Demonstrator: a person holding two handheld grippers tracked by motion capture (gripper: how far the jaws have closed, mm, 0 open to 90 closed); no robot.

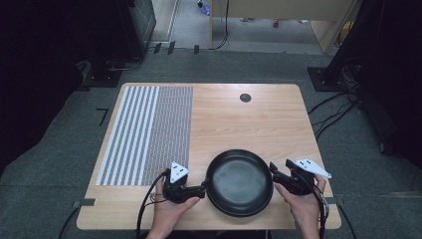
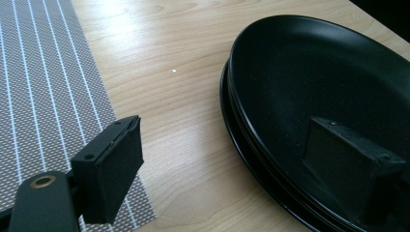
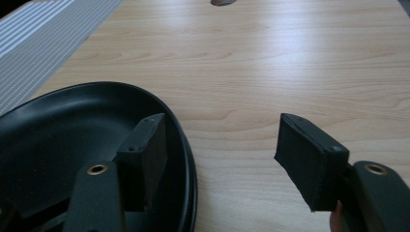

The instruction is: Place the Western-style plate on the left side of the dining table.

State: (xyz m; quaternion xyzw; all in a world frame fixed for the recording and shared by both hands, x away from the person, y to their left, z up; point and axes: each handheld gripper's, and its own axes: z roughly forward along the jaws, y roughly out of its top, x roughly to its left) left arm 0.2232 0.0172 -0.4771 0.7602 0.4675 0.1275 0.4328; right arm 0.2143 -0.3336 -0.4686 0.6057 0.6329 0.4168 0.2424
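1. High view: a wooden table (image 1: 259,124) stood on grey carpet, and a black pan (image 1: 239,182) sat on it close to the near edge, a little right of the middle.
2. A striped grey mat (image 1: 147,134) covered the left part of the table, running from the far edge most of the way toward the near one; the pan lay well apart from it.
3. A small dark round hole (image 1: 245,97) showed in the wood near the far edge.
4. The left gripper (image 1: 201,190), held in the person's left hand (image 1: 171,209), was at the pan's left rim.
5. In the left gripper view its jaws stood wide apart, one pad (image 2: 113,169) over bare wood at the mat's edge and the other above the pan's inside, so the rim lay between them without being pinched.
6. The right gripper (image 1: 274,175), held in the right hand (image 1: 304,204), was at the pan's right rim.
7. In the right gripper view those jaws were also spread, one pad (image 3: 147,154) over the pan's inside and the other over bare wood beyond the rim.
8. Whether any pad touched the pan, I could not tell.
9. Black cables trailed from both grippers off the near edge.
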